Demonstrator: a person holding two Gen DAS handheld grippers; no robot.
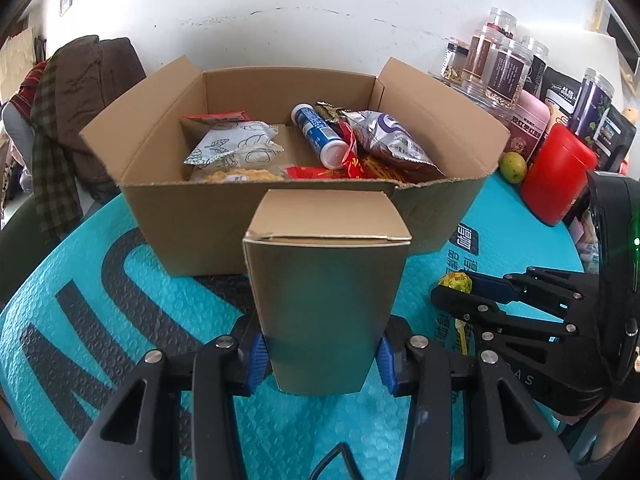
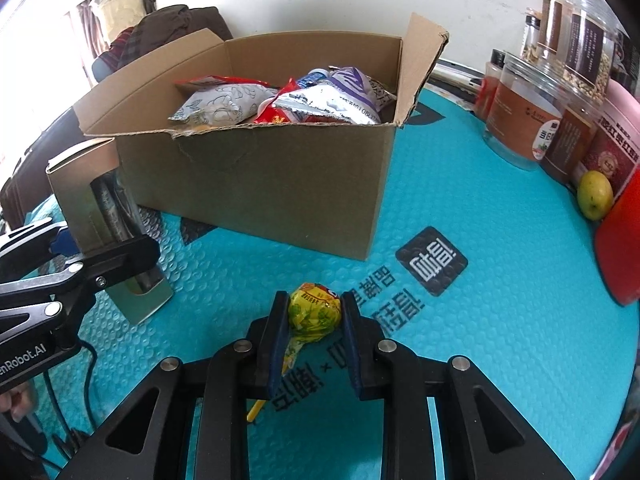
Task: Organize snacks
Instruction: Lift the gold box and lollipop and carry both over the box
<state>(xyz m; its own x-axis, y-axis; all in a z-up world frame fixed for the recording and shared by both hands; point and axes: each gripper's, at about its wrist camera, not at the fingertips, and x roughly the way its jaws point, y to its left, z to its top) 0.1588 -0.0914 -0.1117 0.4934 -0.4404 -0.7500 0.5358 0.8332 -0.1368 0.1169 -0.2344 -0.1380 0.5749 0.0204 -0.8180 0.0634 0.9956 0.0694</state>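
Yellow-green wrapper crinkled around a lollipop [image 2: 315, 312] sits pinched between the blue pads of the right gripper [image 2: 316, 316], low over the teal mat [image 2: 480, 280], its stick trailing back under the fingers. Just to the left, the left gripper [image 1: 322, 354] clamps a small gold carton [image 1: 326, 280] (upright, flap closed) by its sides. Behind both stands the open cardboard box [image 2: 280, 184], already holding snack bags and a blue tube [image 1: 320, 136]. Jars [image 2: 520, 116] and a lime [image 2: 595, 195] line the right edge.
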